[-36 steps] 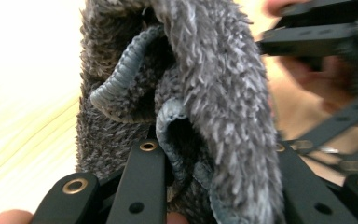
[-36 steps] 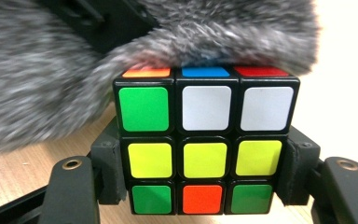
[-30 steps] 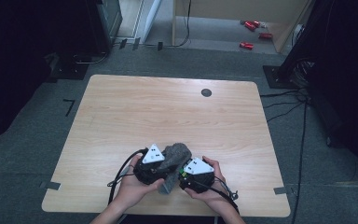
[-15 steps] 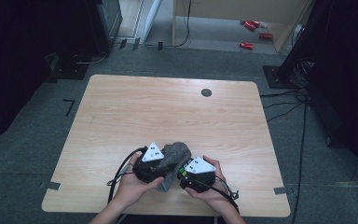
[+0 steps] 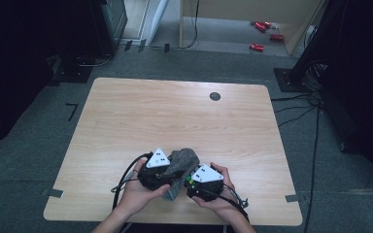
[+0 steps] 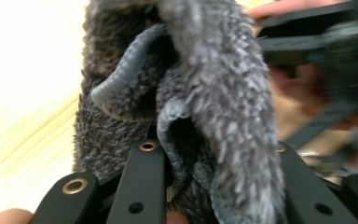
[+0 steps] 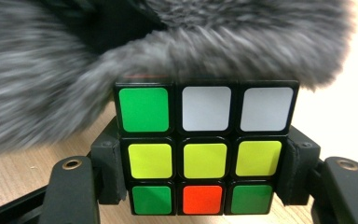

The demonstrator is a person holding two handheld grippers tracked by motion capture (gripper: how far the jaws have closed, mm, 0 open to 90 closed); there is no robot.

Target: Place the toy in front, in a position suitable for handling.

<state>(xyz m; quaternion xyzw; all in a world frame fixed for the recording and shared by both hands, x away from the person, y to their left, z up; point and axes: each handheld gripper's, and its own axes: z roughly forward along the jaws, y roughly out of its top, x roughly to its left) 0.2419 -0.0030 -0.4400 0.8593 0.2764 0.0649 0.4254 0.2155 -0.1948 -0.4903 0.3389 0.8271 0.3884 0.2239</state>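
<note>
Near the front edge of the wooden table (image 5: 175, 111), two hands hold the grippers close together. My left gripper (image 5: 171, 171) is shut on a grey fluffy cloth (image 5: 180, 162), which bunches up between its black jaws in the left gripper view, cloth (image 6: 205, 93). My right gripper (image 5: 190, 183) is shut on a Rubik's cube (image 7: 205, 149), its pads (image 7: 109, 163) pressing on the two sides. The face turned to the camera shows green, white, yellow and orange squares. The cloth (image 7: 177, 42) lies against the cube's far side.
A small black round disc (image 5: 215, 96) sits at the table's far right. Red objects (image 5: 262, 26) lie on the floor behind the table. Cables (image 5: 315, 121) run along the floor at the right. Dark equipment stands at both sides.
</note>
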